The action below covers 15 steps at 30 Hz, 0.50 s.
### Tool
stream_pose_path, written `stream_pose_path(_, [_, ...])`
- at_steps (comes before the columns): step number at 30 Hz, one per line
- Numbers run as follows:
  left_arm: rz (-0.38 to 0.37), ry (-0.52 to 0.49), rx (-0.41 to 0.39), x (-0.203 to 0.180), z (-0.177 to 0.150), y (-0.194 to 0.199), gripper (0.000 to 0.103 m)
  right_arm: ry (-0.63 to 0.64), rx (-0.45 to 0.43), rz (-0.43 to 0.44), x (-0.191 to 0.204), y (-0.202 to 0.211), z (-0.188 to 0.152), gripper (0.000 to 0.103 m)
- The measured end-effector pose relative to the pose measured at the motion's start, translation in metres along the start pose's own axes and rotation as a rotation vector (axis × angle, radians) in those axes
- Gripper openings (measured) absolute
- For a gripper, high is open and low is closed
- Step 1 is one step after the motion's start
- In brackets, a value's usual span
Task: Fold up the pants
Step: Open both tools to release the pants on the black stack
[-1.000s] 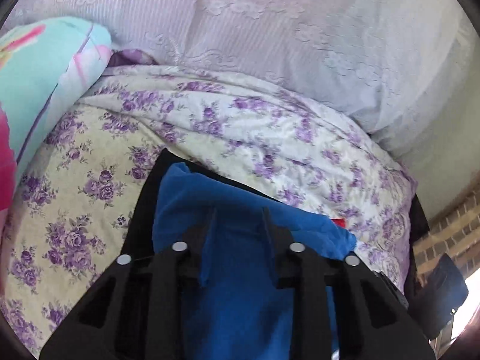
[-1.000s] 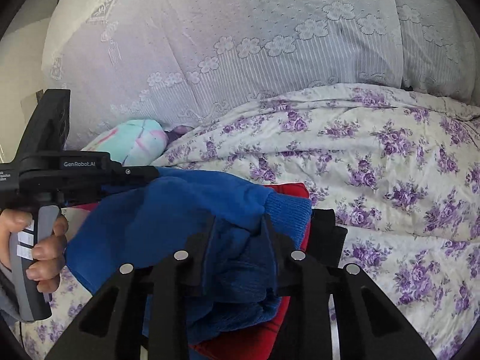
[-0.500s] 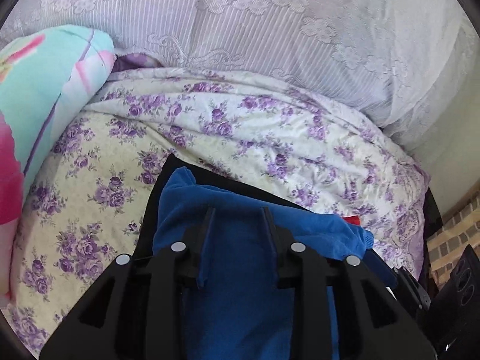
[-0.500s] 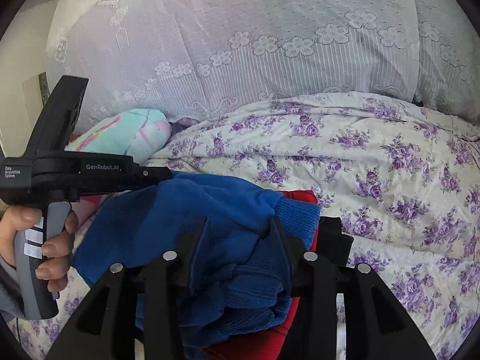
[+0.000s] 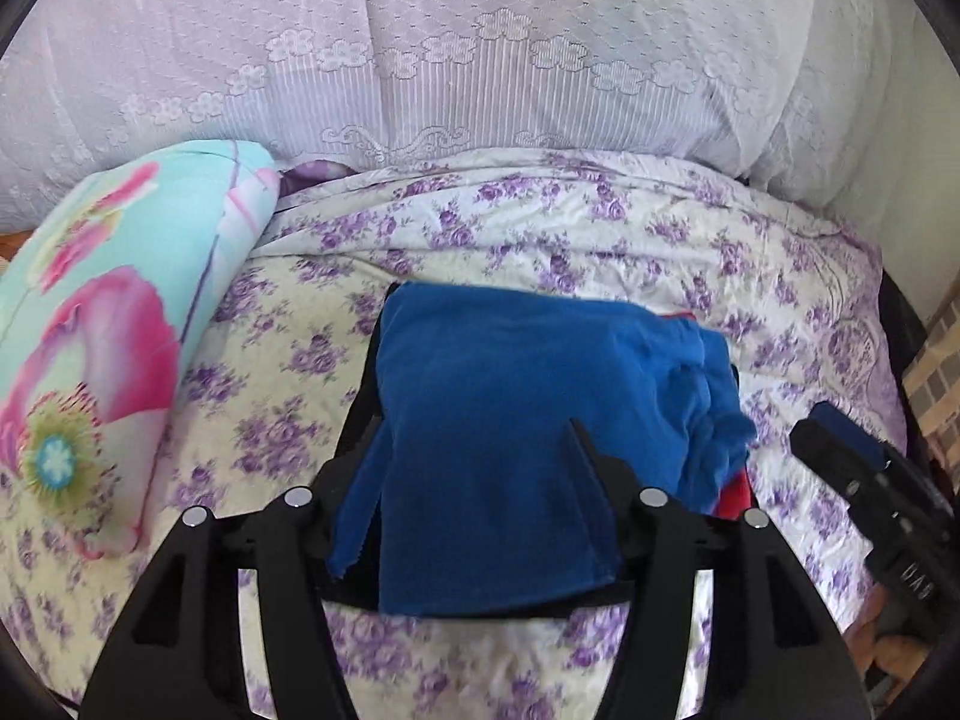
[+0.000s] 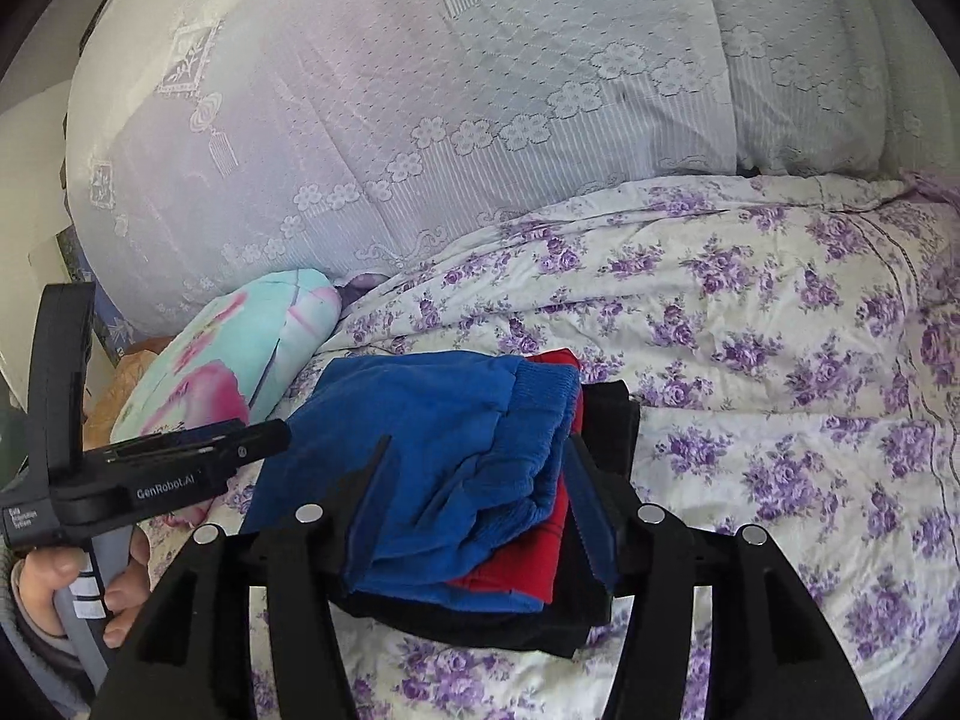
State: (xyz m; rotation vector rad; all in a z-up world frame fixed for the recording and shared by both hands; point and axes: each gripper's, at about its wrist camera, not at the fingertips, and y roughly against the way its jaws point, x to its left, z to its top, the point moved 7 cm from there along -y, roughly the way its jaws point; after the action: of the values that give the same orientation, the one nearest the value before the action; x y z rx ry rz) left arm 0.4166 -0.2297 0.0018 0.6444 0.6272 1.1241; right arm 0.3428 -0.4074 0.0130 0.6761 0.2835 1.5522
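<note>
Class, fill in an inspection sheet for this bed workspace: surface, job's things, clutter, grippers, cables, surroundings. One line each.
Surface: floral bedspread, wrinkled.
Job's things: blue pants folded on top of a stack, over a red garment and a black garment.
Clutter: flowered pillow left of the stack.
Grippers: left gripper open, fingers either side of the pants; right gripper open, straddling the stack.
Cables: nothing seen.
Surroundings: lace curtain behind the bed.
</note>
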Motion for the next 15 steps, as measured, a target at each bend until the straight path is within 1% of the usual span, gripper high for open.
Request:
stream_pose_path(2, [0.025,-0.012,-0.007,-0.002,-0.01,0.016,0.065,0.0,-0.006,0.003,0.005,0.015,-0.004,0.06])
stream_pose_path(4, [0.048,-0.034,-0.023,-0.005,-0.018,0.032,0.068,0.004,-0.017,0.006,0.011,0.033,-0.008,0.062])
stream_pose_path(7, [0.088,-0.057,-0.051,-0.009,-0.03,0.061,0.077,0.0,-0.037,0.005,0.021,0.062,-0.015,0.066])
stream_pose_path(11, [0.117,-0.064,-0.074,-0.011,-0.047,0.099,0.086,-0.003,-0.062,0.008,0.037,0.104,-0.025,0.071])
stream_pose_path(13, [0.131,-0.063,-0.088,-0.011,-0.057,0.119,0.088,0.002,-0.076,0.012,0.047,0.125,-0.03,0.074])
stream_pose_path(15, [0.145,-0.065,-0.099,-0.011,-0.067,0.138,0.092,0.009,-0.087,0.017,0.056,0.145,-0.036,0.075])
